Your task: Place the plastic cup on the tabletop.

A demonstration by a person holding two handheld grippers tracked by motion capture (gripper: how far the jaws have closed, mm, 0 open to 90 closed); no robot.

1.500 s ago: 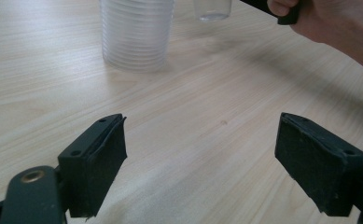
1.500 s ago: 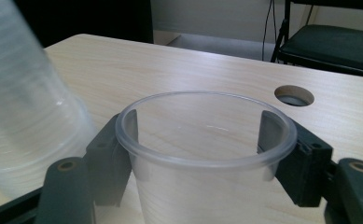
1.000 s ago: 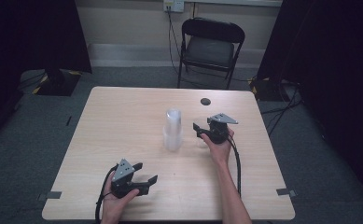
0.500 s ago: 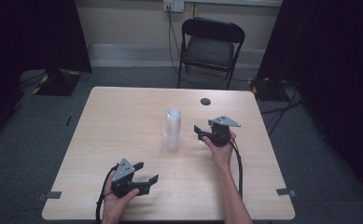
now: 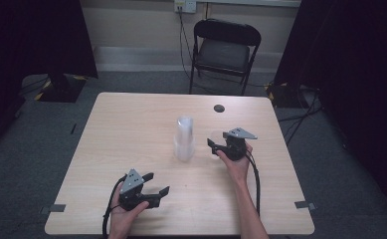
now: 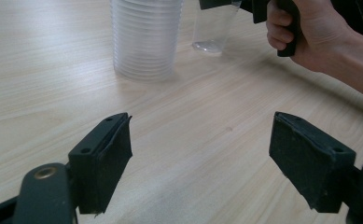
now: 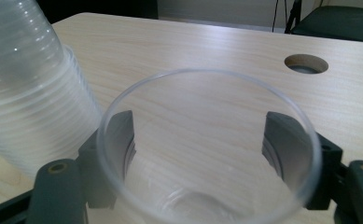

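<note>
**Beside the stack, a single cup is standing between your right jaws**

Near the middle of the table (image 5: 131, 129), slightly toward its right edge, you are holding the right gripper (image 5: 216, 145) around a single clear cup (image 7: 207, 149). Its jaws have just been opening, and the cup is sitting between them with the pads flanking its wall; whether they are pressing on it cannot be told, and it looks released or nearly so. The cup is standing upright on its base, mouth up, its long axis vertical, just right of the stack of cups (image 5: 184, 138), which is also standing upright at the table's centre.

You are resting the left gripper (image 5: 153, 185) near the front edge, jaws spread wide with nothing between them.

The risk now is in the withdrawal. The cup is light and thin-walled, so if one pad is dragging on the wall as you are pulling back, it is likely to tip or skate toward the stack. Swinging the jaws leftward could also knock the tall stack, which looks easy to topple. The cable hole (image 5: 219, 108) near the far edge is lying well apart.
</note>
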